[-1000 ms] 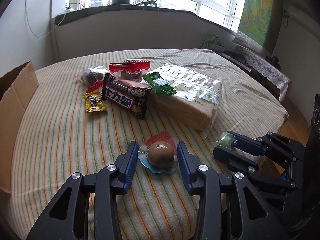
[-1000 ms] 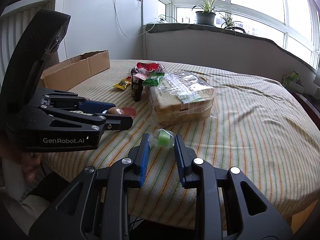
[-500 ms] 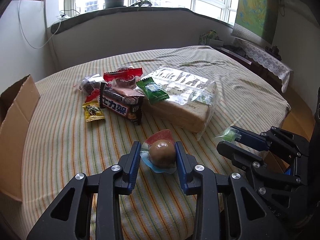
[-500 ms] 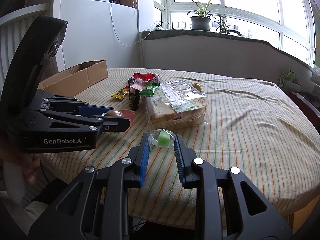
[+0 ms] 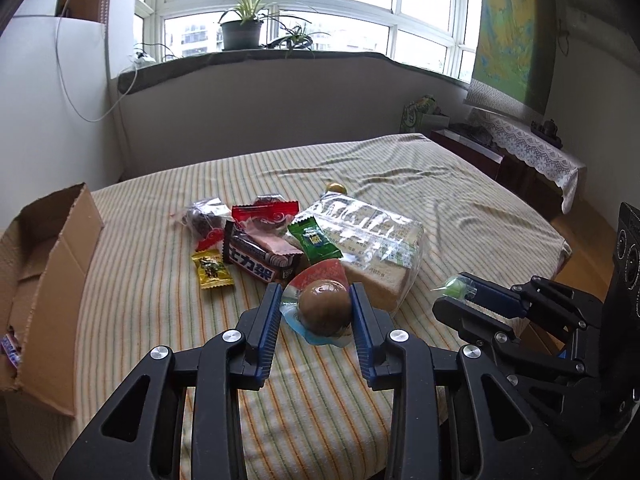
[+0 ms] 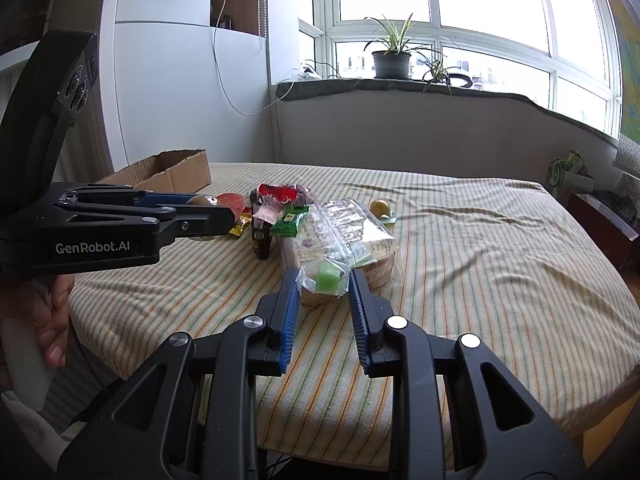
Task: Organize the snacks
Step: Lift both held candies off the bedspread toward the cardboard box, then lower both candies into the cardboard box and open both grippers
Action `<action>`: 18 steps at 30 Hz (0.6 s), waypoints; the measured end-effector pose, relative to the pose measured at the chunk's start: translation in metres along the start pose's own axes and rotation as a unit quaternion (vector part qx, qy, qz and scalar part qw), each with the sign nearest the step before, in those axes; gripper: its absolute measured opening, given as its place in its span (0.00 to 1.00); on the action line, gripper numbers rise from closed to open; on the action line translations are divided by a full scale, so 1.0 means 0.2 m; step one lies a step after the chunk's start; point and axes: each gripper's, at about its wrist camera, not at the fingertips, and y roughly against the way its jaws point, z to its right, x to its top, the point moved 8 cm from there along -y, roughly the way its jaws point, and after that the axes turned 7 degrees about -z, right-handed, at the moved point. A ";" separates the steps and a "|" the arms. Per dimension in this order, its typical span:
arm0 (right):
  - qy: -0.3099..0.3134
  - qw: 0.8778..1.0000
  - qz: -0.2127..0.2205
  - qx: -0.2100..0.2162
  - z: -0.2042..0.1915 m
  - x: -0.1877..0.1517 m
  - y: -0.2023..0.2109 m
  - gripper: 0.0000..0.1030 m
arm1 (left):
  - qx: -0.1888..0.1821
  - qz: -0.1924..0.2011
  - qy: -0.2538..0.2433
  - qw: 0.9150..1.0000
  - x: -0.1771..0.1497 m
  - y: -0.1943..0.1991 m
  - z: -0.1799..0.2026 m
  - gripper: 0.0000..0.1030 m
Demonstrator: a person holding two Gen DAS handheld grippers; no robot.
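My left gripper (image 5: 316, 312) is shut on a brown packaged egg (image 5: 324, 310) and holds it above the striped table (image 5: 152, 320). My right gripper (image 6: 324, 280) is shut on a small green candy in clear wrap (image 6: 327, 277), also lifted; it shows in the left wrist view (image 5: 454, 289). A snack pile lies mid-table: a bagged bread loaf (image 5: 372, 244), a dark chocolate bar (image 5: 260, 260), a green packet (image 5: 314, 240), a red packet (image 5: 266, 214) and a yellow candy (image 5: 212, 270). A cardboard box (image 5: 48, 280) stands open at the left.
A small yellow round snack (image 6: 379, 206) lies behind the loaf. The table's front edge (image 6: 360, 440) is close below both grippers. A low cabinet with a lace cloth (image 5: 528, 152) stands to the right. A window sill with plants (image 5: 240, 36) runs behind.
Both grippers have risen and tilted up with their snacks held, so the table looks lower. The left one closed on the egg and lifted it off the cloth.
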 end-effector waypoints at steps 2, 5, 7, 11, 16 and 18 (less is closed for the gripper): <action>0.004 1.000 0.013 -0.004 0.00 0.06 0.04 0.25 | 0.004 0.014 0.001 1.000 0.04 0.04 -0.01 0.31; 0.010 0.999 0.033 -0.010 -0.01 0.14 0.09 0.25 | 0.009 0.036 -0.001 0.999 0.11 0.12 -0.02 0.31; 0.014 0.999 0.043 -0.013 -0.01 0.18 0.12 0.25 | 0.010 0.050 -0.003 0.999 0.15 0.16 -0.02 0.31; 0.019 0.998 0.050 -0.017 -0.03 0.22 0.15 0.25 | 0.015 0.071 -0.003 0.997 0.20 0.24 -0.02 0.31; 0.032 0.998 0.049 -0.015 -0.08 0.25 0.15 0.25 | 0.017 0.083 0.005 0.996 0.19 0.28 -0.05 0.31; 0.038 0.998 0.049 -0.012 -0.11 0.27 0.15 0.25 | 0.016 0.087 0.011 0.996 0.19 0.29 -0.07 0.31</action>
